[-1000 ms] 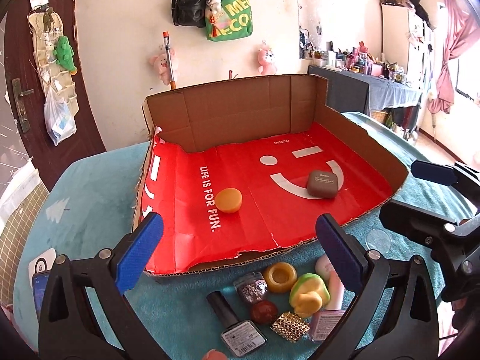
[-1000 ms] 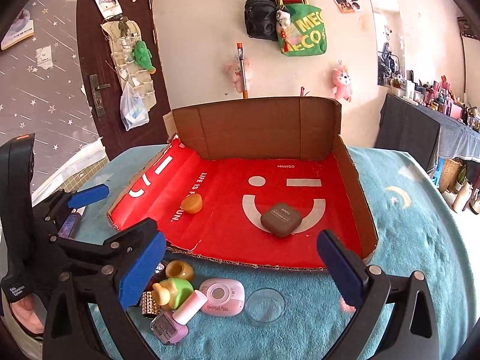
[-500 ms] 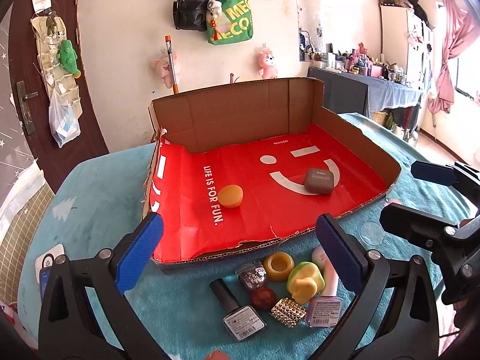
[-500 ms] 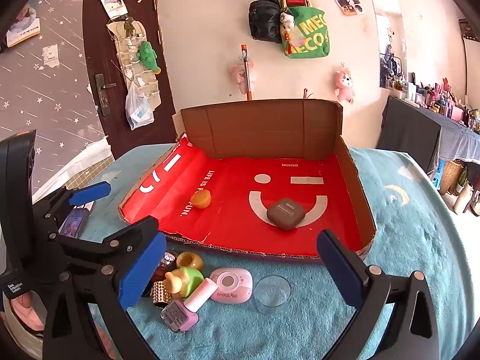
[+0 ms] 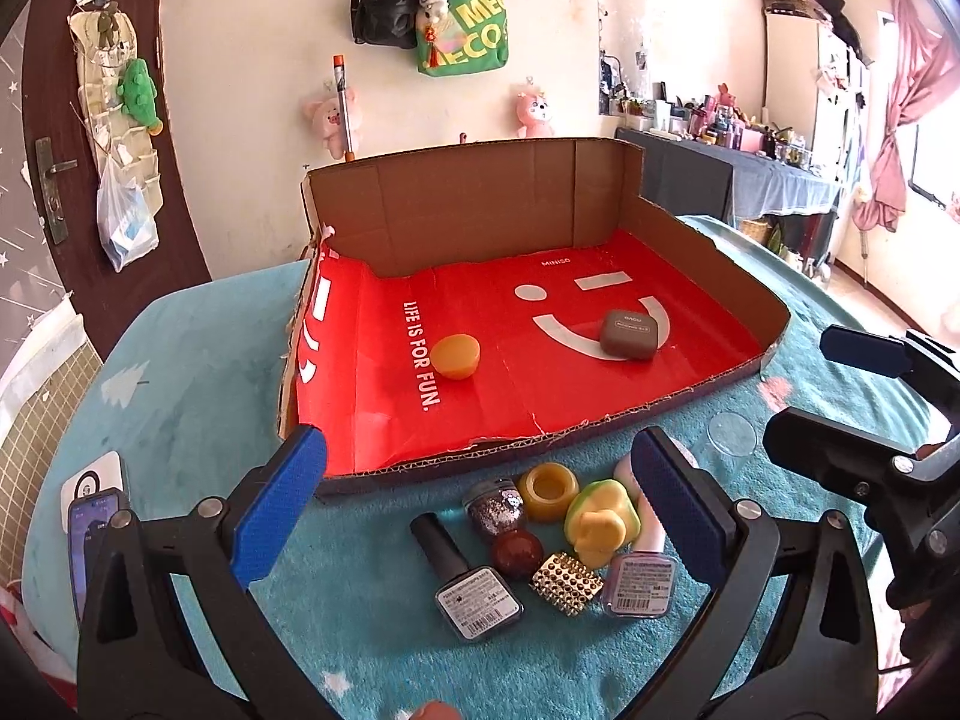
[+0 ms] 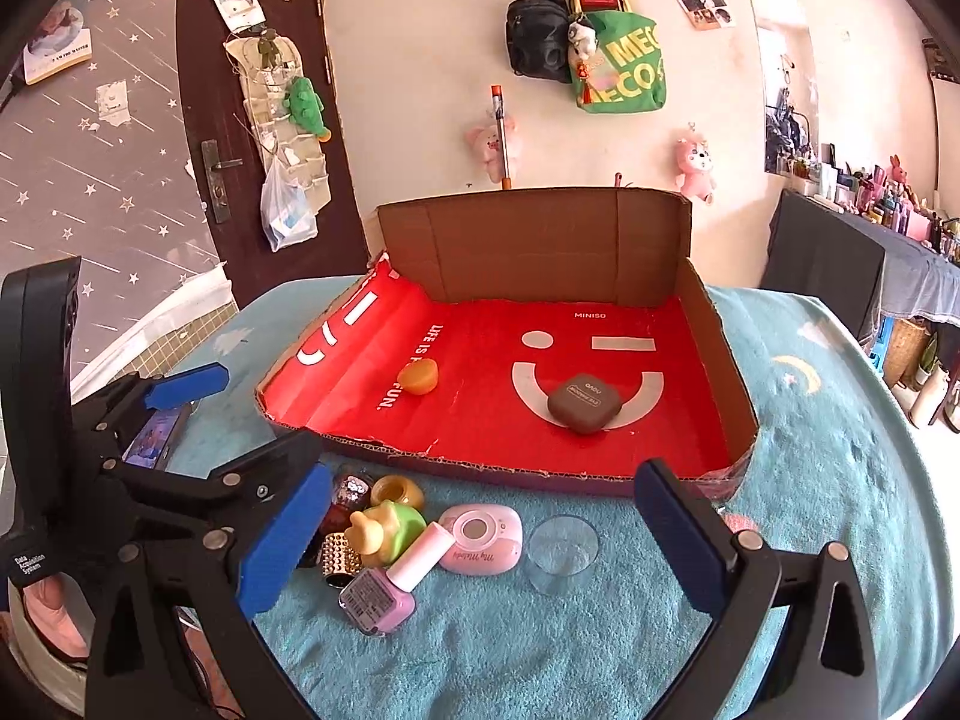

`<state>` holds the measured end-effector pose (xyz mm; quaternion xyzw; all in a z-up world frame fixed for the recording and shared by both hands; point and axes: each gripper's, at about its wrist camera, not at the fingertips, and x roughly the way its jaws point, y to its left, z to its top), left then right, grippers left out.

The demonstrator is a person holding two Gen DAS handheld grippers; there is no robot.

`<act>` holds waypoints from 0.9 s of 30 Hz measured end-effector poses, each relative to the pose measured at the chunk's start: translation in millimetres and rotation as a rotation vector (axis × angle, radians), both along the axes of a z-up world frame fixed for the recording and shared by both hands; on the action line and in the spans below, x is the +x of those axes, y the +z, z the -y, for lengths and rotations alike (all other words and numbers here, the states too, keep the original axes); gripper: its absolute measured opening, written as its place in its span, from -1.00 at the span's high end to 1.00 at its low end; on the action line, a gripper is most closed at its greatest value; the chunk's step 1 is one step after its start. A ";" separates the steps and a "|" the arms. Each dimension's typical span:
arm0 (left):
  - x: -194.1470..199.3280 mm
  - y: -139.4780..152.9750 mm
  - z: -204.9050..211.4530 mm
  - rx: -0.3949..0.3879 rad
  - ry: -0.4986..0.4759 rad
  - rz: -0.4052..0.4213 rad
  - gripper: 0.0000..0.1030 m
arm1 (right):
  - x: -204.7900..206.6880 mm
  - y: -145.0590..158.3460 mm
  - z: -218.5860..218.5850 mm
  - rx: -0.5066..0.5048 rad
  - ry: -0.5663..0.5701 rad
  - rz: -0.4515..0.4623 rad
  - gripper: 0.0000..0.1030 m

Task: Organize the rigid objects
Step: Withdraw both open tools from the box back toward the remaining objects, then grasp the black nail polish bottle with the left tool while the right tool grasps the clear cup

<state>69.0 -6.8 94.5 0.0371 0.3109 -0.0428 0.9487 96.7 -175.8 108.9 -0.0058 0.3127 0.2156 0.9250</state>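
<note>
Both tongs, the left gripper point(image 5: 474, 507) and the right gripper point(image 6: 480, 531), are wide open and hold nothing. Just past them, small hard things lie on the blue cloth. The pink bottle point(image 6: 393, 579) looks light and slippery; grab its square body. Farther back is the red box point(image 6: 714, 330).

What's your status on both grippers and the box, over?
Left gripper open, empty. Right gripper open, empty. Cardboard box holds orange piece and brown case; rest clustered on the blanket in front. Nothing blocking.
</note>
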 end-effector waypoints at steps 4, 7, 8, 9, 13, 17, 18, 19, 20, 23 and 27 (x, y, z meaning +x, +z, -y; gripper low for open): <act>-5.2 -5.3 -0.9 -0.003 0.006 -0.005 -1.00 | -3.5 -3.7 1.6 -0.003 -0.005 -0.002 -1.00; -9.7 -7.5 -1.2 0.007 0.015 0.002 -1.00 | -8.3 -7.5 3.4 0.002 -0.007 -0.001 -1.00; -11.4 -8.9 -1.3 0.008 0.016 0.001 -1.00 | -9.3 -8.4 3.5 0.005 -0.007 -0.002 -1.00; -11.8 -9.4 -1.3 0.006 0.016 0.000 -1.00 | -10.7 -9.5 4.0 0.009 -0.006 -0.001 -1.00; -15.2 -14.8 -4.1 -0.022 0.019 -0.015 -1.00 | -17.0 -13.3 4.8 0.010 -0.012 0.007 -1.00; -18.3 -23.2 -9.1 -0.044 0.029 -0.039 -1.00 | -23.5 -17.6 4.6 0.002 -0.019 0.020 -1.00; -19.4 -24.9 -9.7 -0.040 0.039 -0.038 -1.00 | -25.2 -19.0 4.6 -0.001 -0.023 0.022 -1.00; -20.4 -26.7 -10.5 -0.035 0.048 -0.036 -1.00 | -26.6 -20.2 4.9 -0.003 -0.025 0.023 -1.00; -21.8 -29.1 -11.8 -0.031 0.057 -0.035 -1.00 | -27.8 -21.8 5.4 -0.003 -0.028 0.023 -1.00; -23.8 -33.3 -12.4 -0.039 0.047 -0.045 -1.00 | -31.1 -26.3 6.4 0.001 -0.033 0.018 -1.00; -28.6 -39.6 -12.1 -0.044 0.045 -0.055 -1.00 | -35.4 -32.7 6.7 -0.008 -0.043 0.021 -1.00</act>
